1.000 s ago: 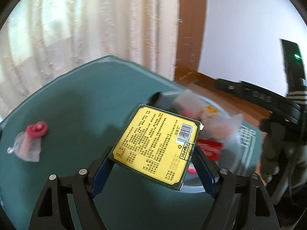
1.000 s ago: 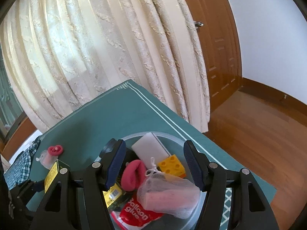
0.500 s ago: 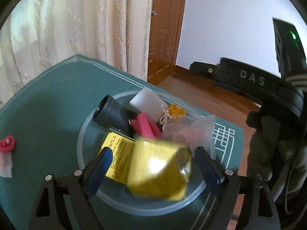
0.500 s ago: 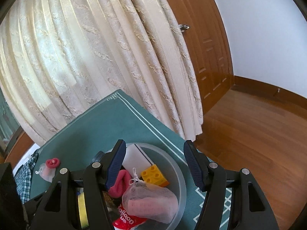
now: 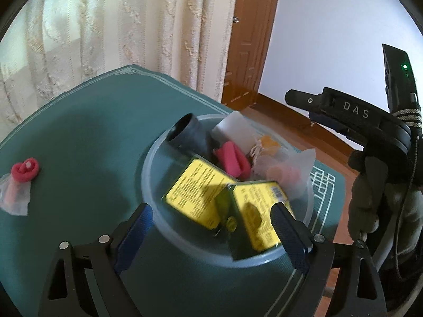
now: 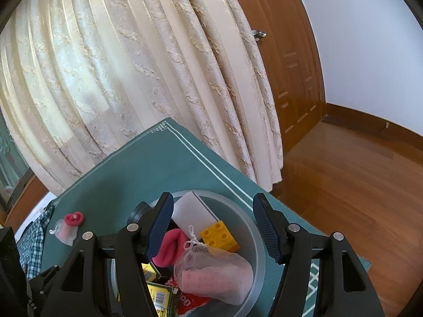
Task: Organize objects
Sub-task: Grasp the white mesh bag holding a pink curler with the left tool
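Observation:
A clear round bowl [image 5: 150, 182] on the green mat holds two yellow packets [image 5: 195, 195], a black tube, a pink roll, a white block, a yellow brick and a mesh bag. The second yellow packet [image 5: 253, 211] leans on the near rim. My left gripper [image 5: 211, 224] is open and empty just above the bowl's near edge. My right gripper [image 6: 211, 227] is open and empty above the same bowl [image 6: 253, 243]. A pink item in a clear bag [image 5: 22, 177] lies apart on the mat at the left; it also shows in the right wrist view [image 6: 68, 224].
The green mat [image 5: 79, 137] covers a table beside cream curtains [image 6: 132, 66]. A wooden door [image 6: 290, 66] and wood floor lie to the right. The hand holding the right gripper [image 5: 375, 185] is close on the right. Checked cloth [image 6: 34, 240] lies beyond the mat's left edge.
My left gripper carried the yellow packet over the bowl and let it go; the packet now lies in the bowl. My right gripper rose slightly and stayed open.

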Tool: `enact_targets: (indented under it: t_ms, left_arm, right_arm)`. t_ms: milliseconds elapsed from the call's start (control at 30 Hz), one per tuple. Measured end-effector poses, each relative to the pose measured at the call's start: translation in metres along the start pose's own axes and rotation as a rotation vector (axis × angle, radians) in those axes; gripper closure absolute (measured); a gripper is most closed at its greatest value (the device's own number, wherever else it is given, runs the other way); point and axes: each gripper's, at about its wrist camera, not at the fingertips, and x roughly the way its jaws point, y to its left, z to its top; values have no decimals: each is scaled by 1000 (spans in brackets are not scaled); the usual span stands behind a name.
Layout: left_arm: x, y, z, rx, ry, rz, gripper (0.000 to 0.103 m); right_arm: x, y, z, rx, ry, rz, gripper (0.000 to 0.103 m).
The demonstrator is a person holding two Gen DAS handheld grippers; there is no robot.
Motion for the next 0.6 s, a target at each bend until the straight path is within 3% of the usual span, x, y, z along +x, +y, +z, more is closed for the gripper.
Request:
enact_targets:
  t_ms: [300,600]
  left_arm:
    - [-9,7,-20,-31,29,7,10]
    - [12,-10,-21,40,81,8,10]
  right_arm:
    - [-3,5,-2,-7,0,12,39]
    - [-5,9,-4,-15,-1,22,39]
